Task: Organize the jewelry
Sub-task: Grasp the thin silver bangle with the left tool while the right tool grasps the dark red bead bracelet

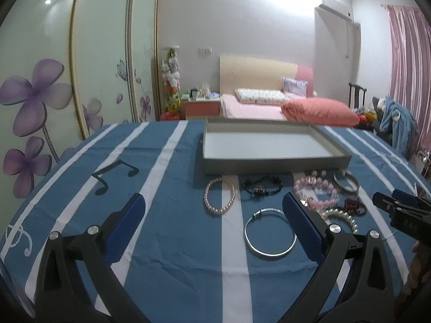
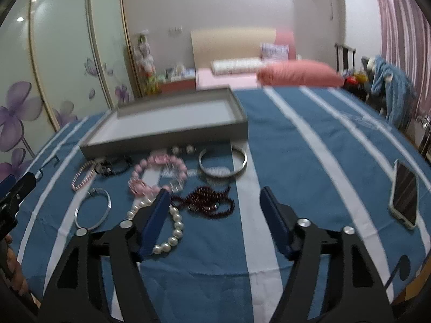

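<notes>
Your tray [image 2: 167, 134] at the worktop [image 2: 296, 140] back, bracelets [image 2: 159, 172] just before it, phone [image 2: 404, 193] far right.

The near half of the striped cloth [image 1: 172, 269] lies bare, giving free passage up to the jewelry. Toward the far edge, the grey tray [image 1: 272, 165] stands as a low wall, its white floor clear inside. Just before its near wall the bracelets crowd together: pink pearl bracelet [image 1: 219, 197], black bracelet [image 1: 261, 185], pink bead bracelet [image 2: 157, 173], 2 silver bangles [image 2: 223, 162] [image 1: 270, 232], dark red beads [image 2: 203, 202] and white pearl bracelet [image 2: 168, 226], leaving narrow gaps. Toward the right edge, wide bare cloth runs to a phone [image 2: 404, 197].
</notes>
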A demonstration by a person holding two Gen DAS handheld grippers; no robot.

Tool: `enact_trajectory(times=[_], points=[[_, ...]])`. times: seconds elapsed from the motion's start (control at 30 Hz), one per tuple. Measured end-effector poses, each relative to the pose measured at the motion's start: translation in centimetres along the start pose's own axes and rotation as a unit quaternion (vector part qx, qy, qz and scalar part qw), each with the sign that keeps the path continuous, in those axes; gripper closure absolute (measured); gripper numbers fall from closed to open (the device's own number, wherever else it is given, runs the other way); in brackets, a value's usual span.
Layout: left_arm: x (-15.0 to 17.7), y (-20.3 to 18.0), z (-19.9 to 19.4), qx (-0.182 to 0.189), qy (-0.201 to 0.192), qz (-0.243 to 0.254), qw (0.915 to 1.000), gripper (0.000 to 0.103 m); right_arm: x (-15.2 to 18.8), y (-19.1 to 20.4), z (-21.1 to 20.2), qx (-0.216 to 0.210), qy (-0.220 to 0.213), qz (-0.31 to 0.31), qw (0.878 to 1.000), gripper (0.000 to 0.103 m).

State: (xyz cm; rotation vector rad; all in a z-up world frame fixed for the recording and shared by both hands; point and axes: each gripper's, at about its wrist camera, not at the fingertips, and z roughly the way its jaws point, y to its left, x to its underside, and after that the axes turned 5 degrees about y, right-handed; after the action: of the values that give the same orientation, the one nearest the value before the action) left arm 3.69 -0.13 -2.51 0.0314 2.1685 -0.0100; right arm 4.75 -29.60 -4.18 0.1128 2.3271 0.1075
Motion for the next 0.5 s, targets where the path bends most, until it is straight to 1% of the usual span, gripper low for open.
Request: enact_trajectory(times=[0.1,0.17,0.3,0.33,0.43,0.47,0.5], points=[[0.2,-0.5,0.9,0.003,0.026,0.014,0.9996,0.005,-0.3,0.0,1.5,0.004,0.036,-0.005,0.999,0.040],[0.1,-0.7,1.5,0.009,0.040,0.017,0.9990,0.008,-0.6,0.1,2.8,0.009,0.060,-0.009,0.998,0.041],[0.3,-0.8,2.6,0.022,0.074,0.019,0.9969,0.017,-1.0,0.0,4.4,0.012,0.097,-0.009,0.995,0.043],[0.2,-0.8,2.9,0.024,0.079,0.018,0.9964,0.019,-0.9,0.0,4.7,0.012,0.104,-0.008,0.994,0.044],[0.2,-0.8,3.6,0.032,0.097,0.018,0.9946,0.021,-1.0,0.2,4.8,0.012,0.106,-0.010,0.994,0.045],[0.2,-1.0,3.8,0.035,0.102,0.019,0.9940,0.022,-1.0,0.4,4.7,0.010,0.105,-0.013,0.994,0.049],[0.2,-1.1,4.0,0.039,0.108,0.020,0.9932,0.024,-1.0,0.5,4.7,0.005,0.105,-0.013,0.994,0.052]])
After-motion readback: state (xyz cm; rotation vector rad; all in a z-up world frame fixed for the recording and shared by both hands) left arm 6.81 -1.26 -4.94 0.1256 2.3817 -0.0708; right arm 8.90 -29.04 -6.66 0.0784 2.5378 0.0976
